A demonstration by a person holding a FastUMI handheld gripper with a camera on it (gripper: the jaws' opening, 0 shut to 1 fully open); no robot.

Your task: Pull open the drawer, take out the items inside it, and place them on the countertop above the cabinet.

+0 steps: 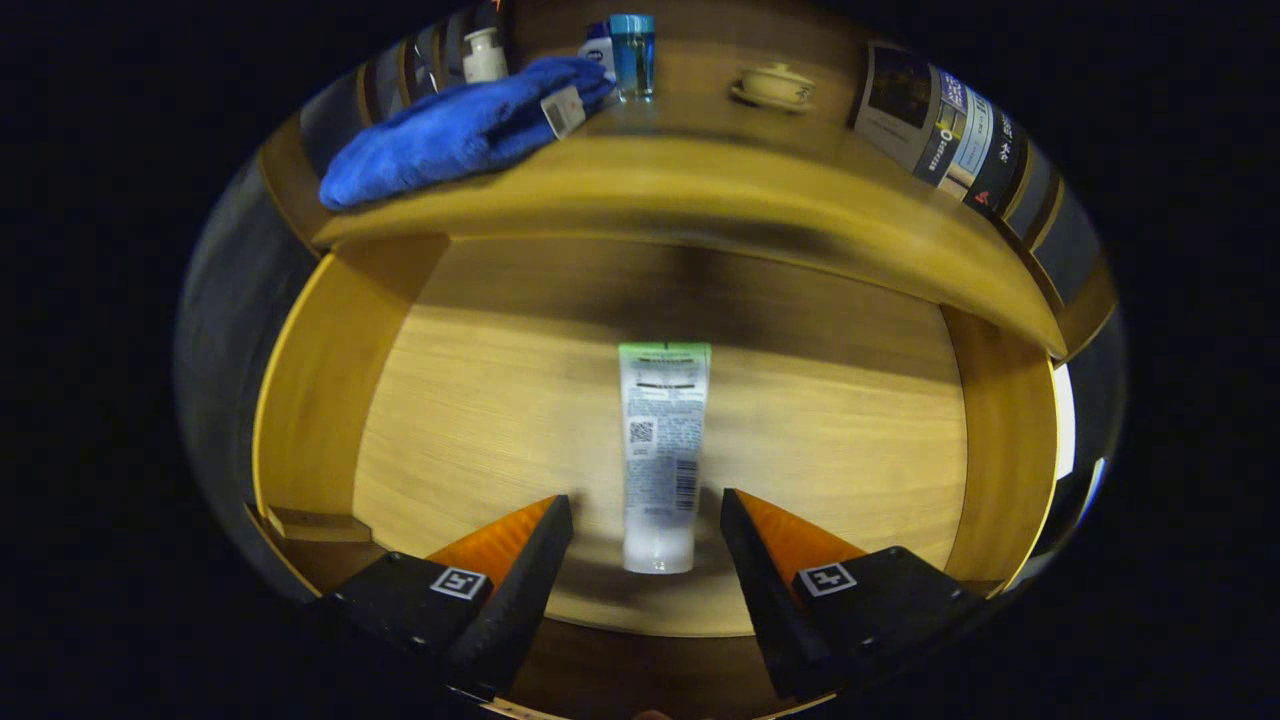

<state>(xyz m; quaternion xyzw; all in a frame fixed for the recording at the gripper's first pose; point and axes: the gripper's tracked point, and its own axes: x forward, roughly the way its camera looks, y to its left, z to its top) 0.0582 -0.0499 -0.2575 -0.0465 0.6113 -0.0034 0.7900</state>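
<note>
The wooden drawer [320,380] is pulled open below me. A white tube with a green end [660,450] lies flat on its floor, pointing away from me. My gripper [647,510] is open above the drawer. The tube's near cap end sits in the gap between my two fingers, which do not touch it. Beyond the drawer runs the countertop [720,190]. On it a folded blue towel [460,130] lies at the left.
On the countertop stand a white bottle [485,55], a blue-capped clear bottle [632,55] and a lidded cream cup on a saucer [775,87]. A printed box or book [940,125] rests at the right. The drawer's side walls rise on both sides.
</note>
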